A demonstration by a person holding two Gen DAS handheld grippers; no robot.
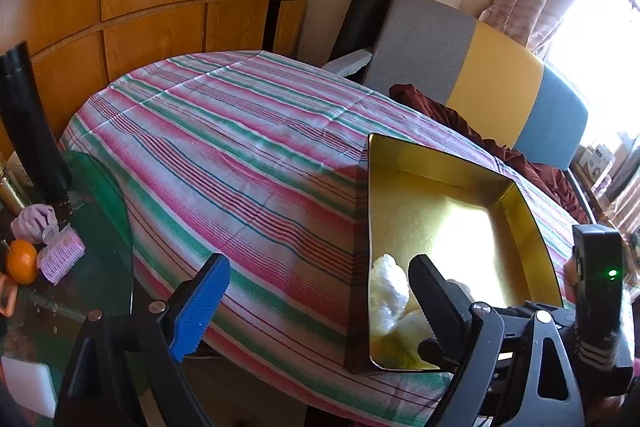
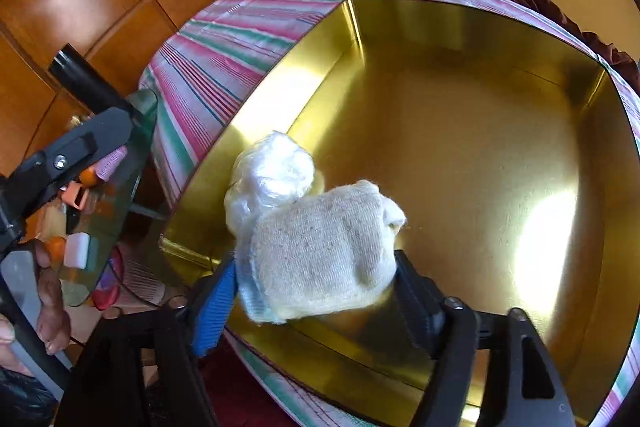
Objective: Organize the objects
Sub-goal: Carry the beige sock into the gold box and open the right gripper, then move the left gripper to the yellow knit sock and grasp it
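A gold tin box [image 2: 460,131] lies open on the striped tablecloth [image 1: 240,147]; it also shows in the left wrist view [image 1: 520,195]. My right gripper [image 2: 316,291] is shut on a cream rolled sock [image 2: 320,255] and holds it over the box's near corner. A crumpled clear plastic bag [image 2: 272,175] lies in the box beside the sock; it shows in the left wrist view too [image 1: 388,287]. My left gripper [image 1: 320,299] is open and empty, left of the box above the cloth's near edge. The right gripper's body [image 1: 596,291] shows at the box's near right.
A green glass side table [image 1: 96,227] at the left holds an orange [image 1: 22,261], a pink sponge-like pack [image 1: 62,259], a lilac cloth [image 1: 34,221] and a white block [image 1: 28,387]. A multicoloured sofa [image 1: 496,79] with a dark red cloth [image 1: 500,143] stands behind the table.
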